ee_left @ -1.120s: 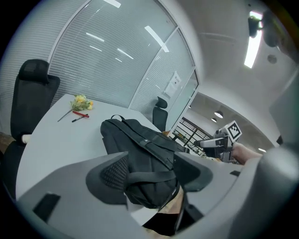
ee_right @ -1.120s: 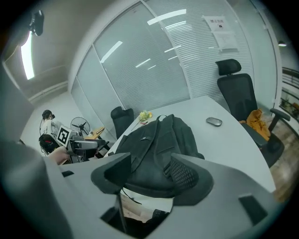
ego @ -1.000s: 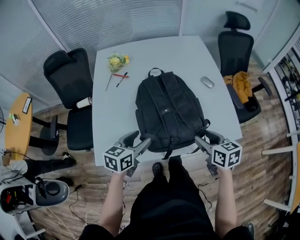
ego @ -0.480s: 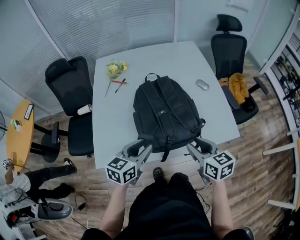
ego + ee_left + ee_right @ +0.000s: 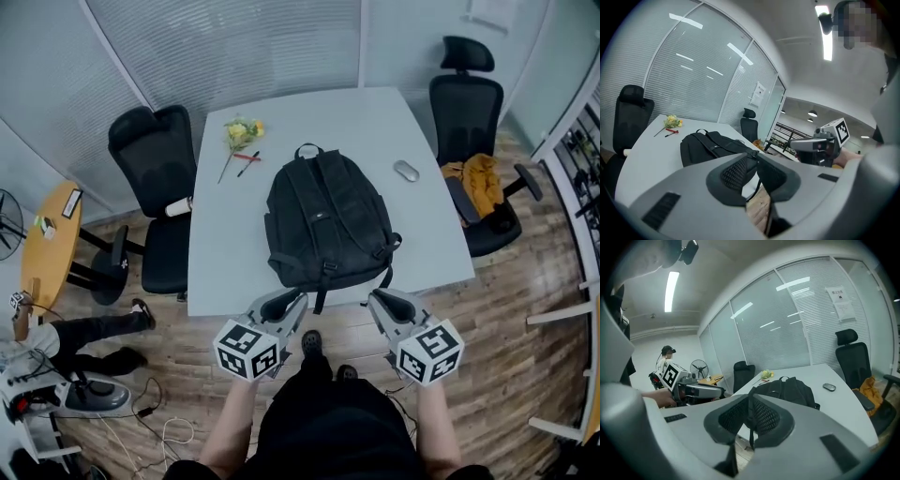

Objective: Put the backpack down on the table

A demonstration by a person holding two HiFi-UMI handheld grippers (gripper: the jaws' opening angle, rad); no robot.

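The black backpack (image 5: pixel 323 220) lies flat on the white table (image 5: pixel 225 253), straps up, its handle toward the far side. A strap hangs over the near edge. Both grippers are held off the table, short of that edge. My left gripper (image 5: pixel 286 305) is near the bag's lower left corner and my right gripper (image 5: pixel 380 302) near its lower right; neither touches the bag. Both pairs of jaws have just been closing with nothing between them and now stand shut. The left gripper view has the backpack (image 5: pixel 708 145) beyond the pads (image 5: pixel 736 171); the right gripper view has the backpack (image 5: pixel 790 390) too.
A yellow flower bunch (image 5: pixel 239 131) and pens (image 5: pixel 246 159) lie at the table's far left, a mouse (image 5: pixel 406 171) at the right. Black office chairs (image 5: pixel 155 169) (image 5: pixel 466 103) flank the table; the right one carries an orange cloth (image 5: pixel 478 178). A round wooden side table (image 5: pixel 47 244) stands far left.
Both grippers have drawn back from the backpack toward me, past the table's near edge, and their jaws have closed. The backpack stays on the table.
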